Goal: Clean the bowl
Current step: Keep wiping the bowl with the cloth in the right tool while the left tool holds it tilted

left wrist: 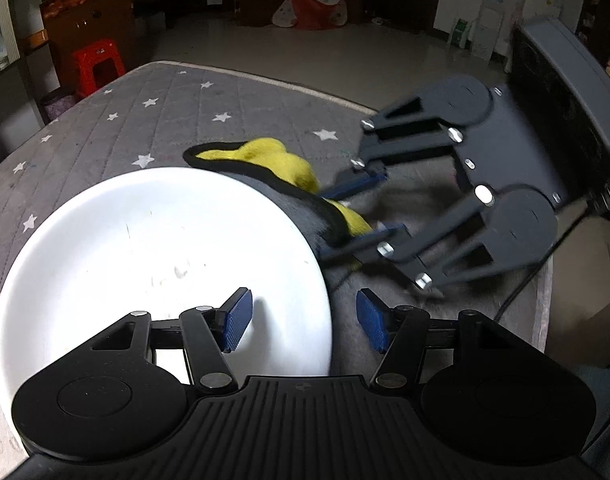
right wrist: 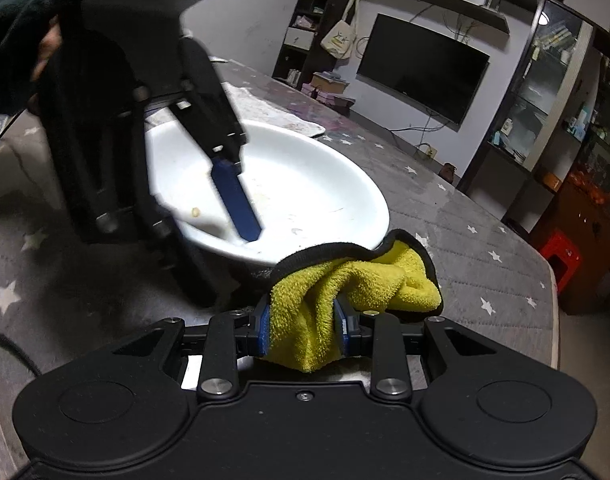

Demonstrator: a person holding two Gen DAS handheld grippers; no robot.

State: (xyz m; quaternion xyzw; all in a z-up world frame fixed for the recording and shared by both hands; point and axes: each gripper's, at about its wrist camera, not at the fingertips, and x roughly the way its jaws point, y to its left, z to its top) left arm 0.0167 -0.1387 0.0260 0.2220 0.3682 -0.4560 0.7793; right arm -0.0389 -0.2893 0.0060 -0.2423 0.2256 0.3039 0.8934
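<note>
The white bowl point(right wrist: 289, 184) is set on the grey star-patterned cover point(left wrist: 117, 120) of the table, near the middle, with crumbs and smears seen inside it. The yellow cloth point(right wrist: 345, 284) is pinched between the closed fingers of the right gripper point(right wrist: 303, 326), just beside the bowl's outer wall and not yet inside it. The left gripper point(left wrist: 303, 320) is spread open astride the bowl's rim, one blue pad point(left wrist: 237, 316) inside and the other outside; whether the rim is touched cannot be told, since the view is blurred.

The bowl may be tipped or pushed across the soft cover if the cloth is pressed in before the rim is clamped. A loose fold of cloth could be caught under the rim, or dragged out of the fingers by a hard wipe.

Open room is left on the cover beyond the bowl. The table edge lies close behind the right gripper, so a pull in that direction is judged riskier.
</note>
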